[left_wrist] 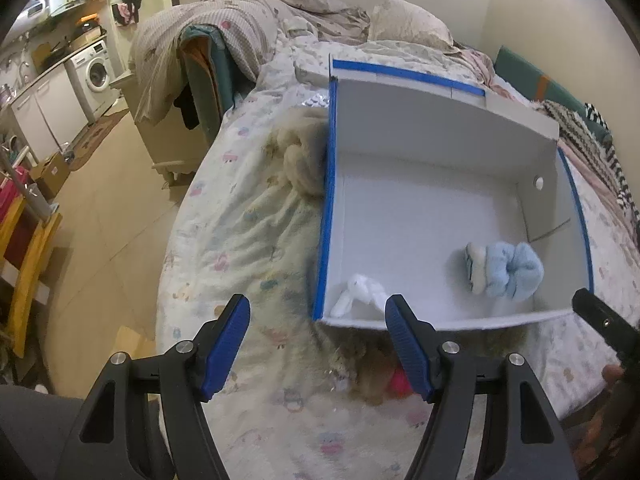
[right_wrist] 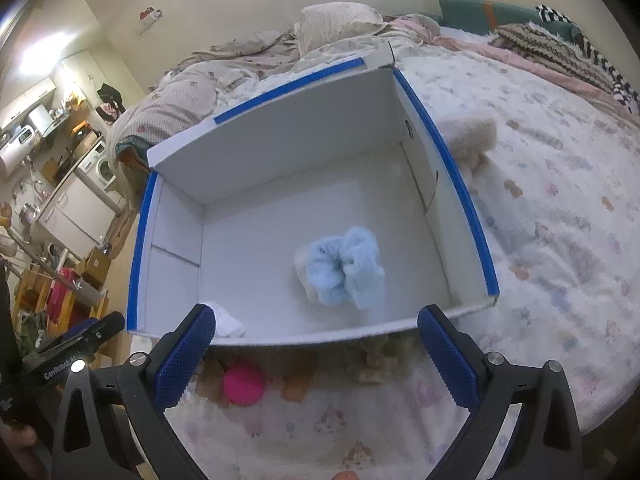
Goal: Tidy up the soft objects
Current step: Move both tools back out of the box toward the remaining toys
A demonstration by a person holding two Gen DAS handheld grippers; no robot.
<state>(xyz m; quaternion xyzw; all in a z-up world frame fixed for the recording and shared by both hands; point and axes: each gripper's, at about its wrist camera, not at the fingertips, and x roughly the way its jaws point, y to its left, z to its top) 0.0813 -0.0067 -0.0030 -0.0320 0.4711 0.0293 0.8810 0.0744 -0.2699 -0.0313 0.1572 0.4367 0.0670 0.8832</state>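
Observation:
A white cardboard box with blue-taped rims [left_wrist: 325, 208] [right_wrist: 464, 184] sits open on the bed. Inside lie a fluffy light-blue soft item [left_wrist: 504, 270] [right_wrist: 344, 266] and a small white soft item [left_wrist: 360, 292] [right_wrist: 226, 322] in the near corner. A brown plush toy with a pink part [left_wrist: 396, 384] [right_wrist: 242, 388] lies on the bedspread just in front of the box's near wall. A cream fluffy item [left_wrist: 300, 160] [right_wrist: 472, 136] lies beside the box. My left gripper [left_wrist: 318, 344] is open and empty, above the plush. My right gripper [right_wrist: 316, 356] is open and empty, over the box's near edge.
The bed [left_wrist: 240, 240] [right_wrist: 560, 220] has a patterned cover, with a crumpled quilt and pillow [left_wrist: 408, 24] [right_wrist: 340, 24] behind the box. The floor, a washing machine [left_wrist: 96, 72] and yellow wooden furniture [left_wrist: 28, 264] lie to the left.

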